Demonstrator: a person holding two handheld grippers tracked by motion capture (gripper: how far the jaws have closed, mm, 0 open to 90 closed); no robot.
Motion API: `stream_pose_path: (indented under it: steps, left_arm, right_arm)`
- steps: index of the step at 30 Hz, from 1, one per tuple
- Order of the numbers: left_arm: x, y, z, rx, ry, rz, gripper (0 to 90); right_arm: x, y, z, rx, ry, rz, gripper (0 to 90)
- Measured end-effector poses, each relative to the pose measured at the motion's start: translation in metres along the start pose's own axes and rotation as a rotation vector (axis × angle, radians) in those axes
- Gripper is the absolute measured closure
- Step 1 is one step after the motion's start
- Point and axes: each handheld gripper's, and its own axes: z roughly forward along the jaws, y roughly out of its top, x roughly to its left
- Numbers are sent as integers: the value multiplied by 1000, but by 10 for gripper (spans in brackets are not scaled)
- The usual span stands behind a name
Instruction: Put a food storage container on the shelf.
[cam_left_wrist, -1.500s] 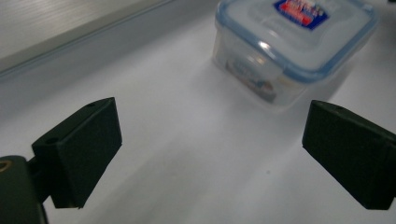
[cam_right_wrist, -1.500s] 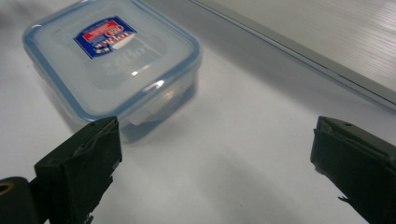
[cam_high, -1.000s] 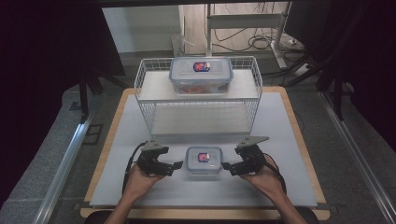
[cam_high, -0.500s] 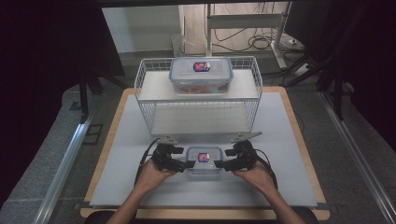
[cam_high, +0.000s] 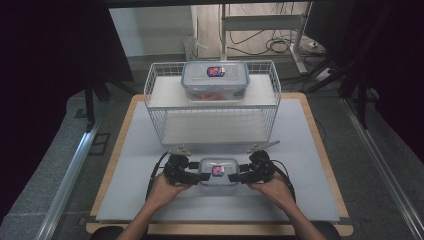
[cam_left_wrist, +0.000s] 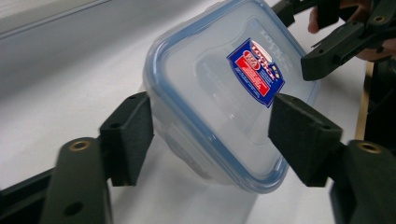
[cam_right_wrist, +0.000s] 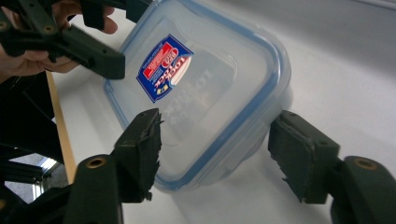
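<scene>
The left gripper (cam_high: 192, 176) has come in from the open mat (cam_high: 125, 165) on its side. Its jaws, just closing, straddle the small container's (cam_high: 218, 170) left end; whether they press is unclear. The container sits on the mat's near half, well short of the wire basket (cam_high: 212, 125). The right gripper (cam_high: 239, 176) has likewise closed in, straddling the right end, with grip unclear and bare mat beyond.

The high view is soft and slightly grainy — its white table (cam_high: 310, 150) evenly lit from above, the surroundings nearly black. Both gripper views are bright; the near black jaws blur, and glare whitens the container's sticker (cam_right_wrist: 164, 66).
</scene>
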Motion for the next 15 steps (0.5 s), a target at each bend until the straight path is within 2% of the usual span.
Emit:
stream_pose_path:
  steps: [3, 9, 12, 15]
  left_arm:
    - [-2, -6, -3, 1, -15, -23, 355]
    - [-5, -13, -8, -10, -33, -34, 429]
    - [-1, -16, -12, -34, -75, -68, 483]
    - [2, -18, -12, -46, -97, -92, 508]
  right_arm:
    - [4, -6, -2, 0, 0, 6, 388]
    - [7, -13, -10, -26, 14, 10, 475]
    - [5, -15, -13, -51, 35, 25, 532]
    - [3, -16, -14, -72, 45, 34, 544]
